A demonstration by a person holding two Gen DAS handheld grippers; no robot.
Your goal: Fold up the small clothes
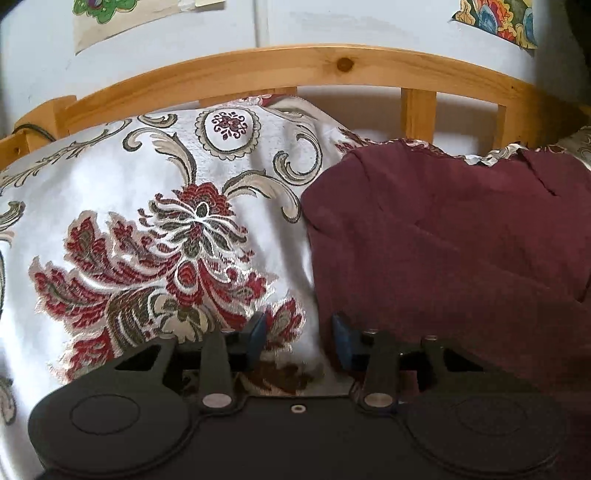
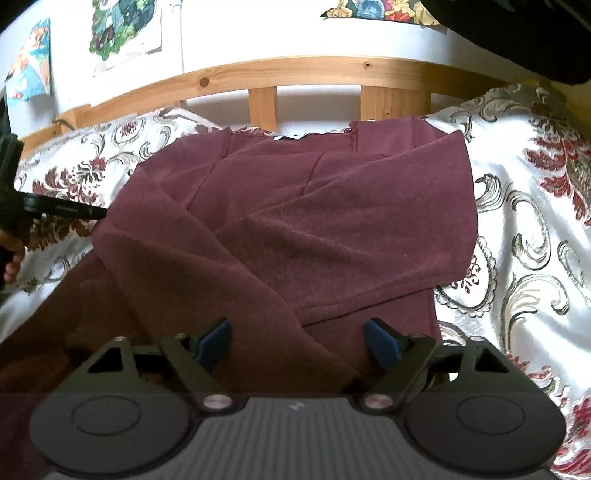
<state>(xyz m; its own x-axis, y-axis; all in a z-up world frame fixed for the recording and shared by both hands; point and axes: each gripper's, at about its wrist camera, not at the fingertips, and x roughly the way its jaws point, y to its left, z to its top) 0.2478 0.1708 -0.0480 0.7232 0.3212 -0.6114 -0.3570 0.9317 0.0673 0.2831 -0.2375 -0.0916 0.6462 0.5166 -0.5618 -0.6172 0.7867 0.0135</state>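
I've got the maroon top (image 2: 295, 221) lying on the bed, spread over the floral bedspread (image 2: 517, 221), partly folded with one sleeve crossed diagonally over the body. Its long axis runs away from me toward the wooden headboard (image 2: 295, 74), and what looks like the neck edge sits at the far end, just short of the slats. The near end runs down under my right gripper (image 2: 297, 341), out of sight.

Right gripper is over the near part of the garment, blue fingers (image 2: 380, 343) spread wide, nothing between them. The fold of the sleeve passes through the gap below them; I can't tell if the tips touch the cloth.

On the left wrist view, the left gripper (image 1: 299, 336) sits at the top's left edge: one finger over the bedspread (image 1: 147, 221), the other over the maroon fabric (image 1: 443, 240). Fingers released, gripping nothing. From the right view I can see the left gripper's body (image 2: 55, 210) coming in at the left, beside the garment's edge.

Posters (image 2: 122, 29) hang on the white wall behind the headboard.
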